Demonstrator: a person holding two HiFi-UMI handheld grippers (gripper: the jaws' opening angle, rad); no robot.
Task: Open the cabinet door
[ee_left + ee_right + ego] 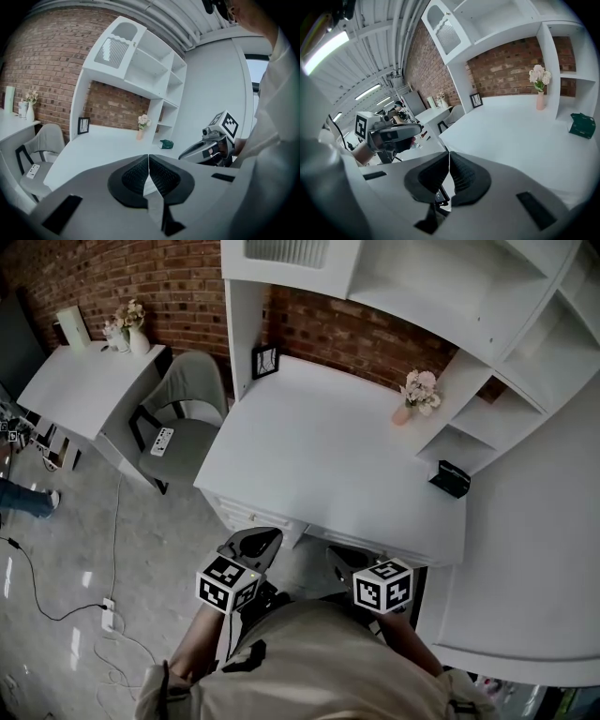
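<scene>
Your left tongs (149,174) and right tongs (449,172) are both closed and empty, and the cabinet door (116,48), at upper left above the bench (98,145), looks rigid and light, so hook its free edge

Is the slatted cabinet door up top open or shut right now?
Shut. The cabinet door sits flush with its frame in both gripper views, with no gap showing along its edges.

Office-style room — white desk (319,456), open shelves (525,324), brick wall (141,277), grey chair (187,395), ceiling strip lights (323,47)
</scene>
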